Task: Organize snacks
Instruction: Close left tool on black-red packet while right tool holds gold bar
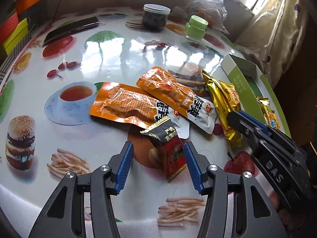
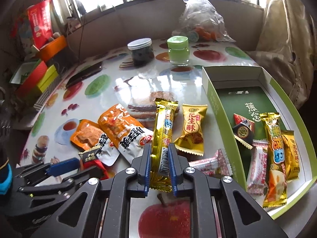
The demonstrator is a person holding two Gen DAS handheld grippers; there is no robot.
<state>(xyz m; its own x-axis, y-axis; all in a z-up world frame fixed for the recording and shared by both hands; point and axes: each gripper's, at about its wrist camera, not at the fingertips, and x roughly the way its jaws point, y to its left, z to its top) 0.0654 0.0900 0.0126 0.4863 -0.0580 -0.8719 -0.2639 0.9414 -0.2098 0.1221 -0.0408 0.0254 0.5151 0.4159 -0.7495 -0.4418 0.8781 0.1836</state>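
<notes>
Right gripper (image 2: 159,158) jaws clenched on gold bar (image 2: 163,130), left gripper (image 1: 157,166) jaws released, box (image 2: 223,107) near table edge

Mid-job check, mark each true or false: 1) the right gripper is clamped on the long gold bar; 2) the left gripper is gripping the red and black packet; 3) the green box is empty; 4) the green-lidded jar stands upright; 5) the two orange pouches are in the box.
1) True: the right gripper is shut on the long gold bar.
2) False: the left gripper is open, the red and black packet loose between its jaws.
3) False: the green box already holds several snacks.
4) True: the green-lidded jar stands upright.
5) False: the orange pouches lie on the table.
</notes>
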